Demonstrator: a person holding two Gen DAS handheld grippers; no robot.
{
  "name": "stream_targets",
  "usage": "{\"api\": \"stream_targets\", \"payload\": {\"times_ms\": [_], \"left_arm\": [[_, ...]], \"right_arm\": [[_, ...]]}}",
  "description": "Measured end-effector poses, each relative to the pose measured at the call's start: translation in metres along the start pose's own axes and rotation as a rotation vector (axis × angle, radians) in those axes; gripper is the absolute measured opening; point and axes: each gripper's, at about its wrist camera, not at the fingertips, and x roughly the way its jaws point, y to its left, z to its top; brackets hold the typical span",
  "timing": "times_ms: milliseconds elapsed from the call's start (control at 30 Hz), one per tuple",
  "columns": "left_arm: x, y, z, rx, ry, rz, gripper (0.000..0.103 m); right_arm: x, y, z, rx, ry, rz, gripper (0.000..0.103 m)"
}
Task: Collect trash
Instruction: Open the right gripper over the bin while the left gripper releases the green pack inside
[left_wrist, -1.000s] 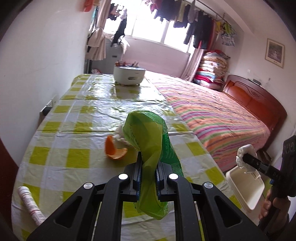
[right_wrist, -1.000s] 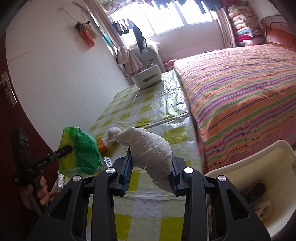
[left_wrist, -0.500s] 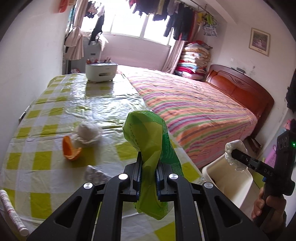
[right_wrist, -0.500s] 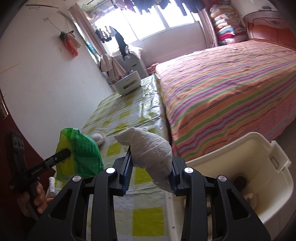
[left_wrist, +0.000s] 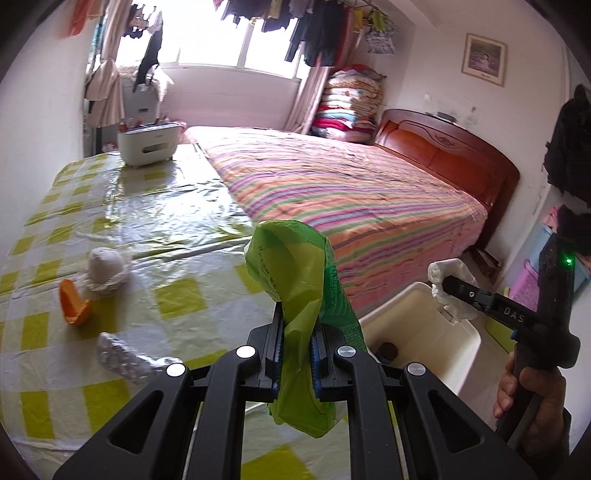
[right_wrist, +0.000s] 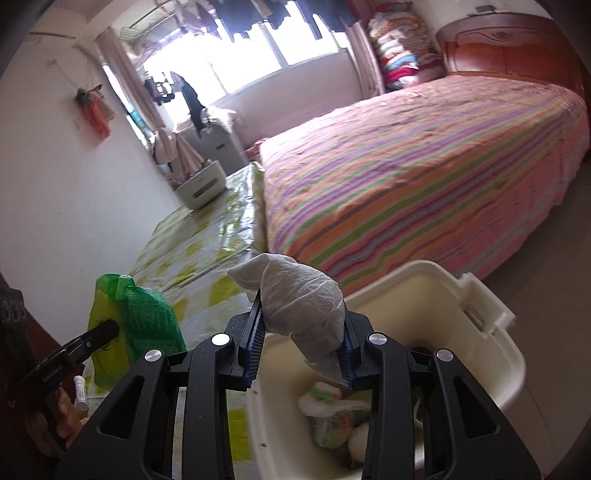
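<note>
Since a second ago both grippers have swung from the tabletop (left_wrist: 177, 206) toward its right edge, and the white bin (right_wrist: 476, 369) now fills the right view. The left gripper (left_wrist: 297, 343), pointing down and forward, stays clamped on the green bag (left_wrist: 291, 266) over that edge. The right gripper (right_wrist: 301, 349), angled down, pinches the white paper wad (right_wrist: 299, 295) above the bin's open mouth

— Is the room bright?
— Yes. Sun pours through the window (left_wrist: 236, 40) and washes it out white. The shiny tablecloth (left_wrist: 155, 199) glares.
— Are the pictures sharp?
— The right one is smeary on the bed (right_wrist: 424, 177). Edges bend round, corners go black.
</note>
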Motion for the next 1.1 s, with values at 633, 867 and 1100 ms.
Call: {"api": "stream_targets", "payload": {"times_ms": [633,867,1100], "left_arm": [[0.025,-0.059,-0.004,0.089,0.043,-0.094,0.012],[0.035,-0.074,-0.007,0.105,0.063,-0.122,0.012],[0.041,-0.09,-0.013,0.127,0.07,-0.142,0.014]], "right_arm": [[-0.012,-0.025,-0.005,0.146,-0.06,-0.048,0.066],[-0.022,-0.039,-0.004,0.207,-0.105,-0.04,0.07],[-0.03,-0.041,-0.002,0.216,-0.141,-0.04,0.071]]}}
